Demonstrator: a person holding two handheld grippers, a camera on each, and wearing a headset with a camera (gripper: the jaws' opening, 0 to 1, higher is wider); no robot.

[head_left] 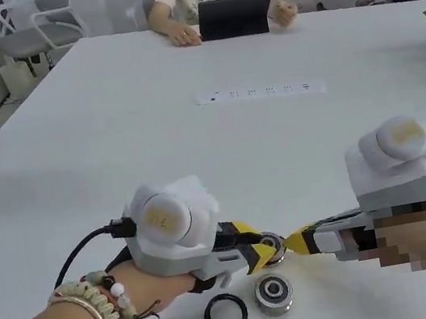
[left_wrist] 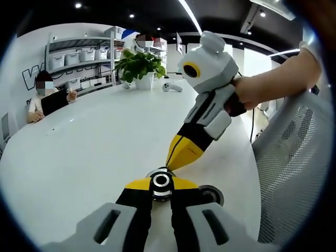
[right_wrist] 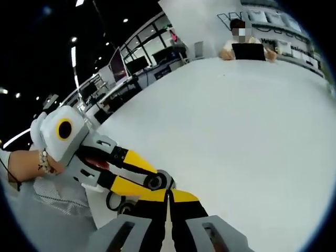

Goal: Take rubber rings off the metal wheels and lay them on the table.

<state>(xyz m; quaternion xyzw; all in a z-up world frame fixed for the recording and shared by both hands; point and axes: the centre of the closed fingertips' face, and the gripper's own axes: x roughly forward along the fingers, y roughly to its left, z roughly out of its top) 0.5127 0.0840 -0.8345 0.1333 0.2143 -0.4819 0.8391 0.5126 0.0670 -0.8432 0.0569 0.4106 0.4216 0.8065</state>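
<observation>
At the table's (head_left: pixel 112 143) near edge, the left gripper (head_left: pixel 261 251) pinches a metal wheel (left_wrist: pixel 161 184). The right gripper (head_left: pixel 294 242), jaws pressed together, touches its rim. A freed rubber ring (head_left: pixel 225 315) and a bare wheel (head_left: pixel 274 293) lie beside them. Stripping this wheel seems in hand; next, nip its rubber and peel it off.

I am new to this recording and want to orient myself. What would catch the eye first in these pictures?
The two grippers meet low in the head view: the left gripper is clamped on a small metal wheel, and the right gripper, jaws together, has its tip at that wheel's rim. Nearer the person, a loose black rubber ring and a second wheel lie on the white table.
</observation>
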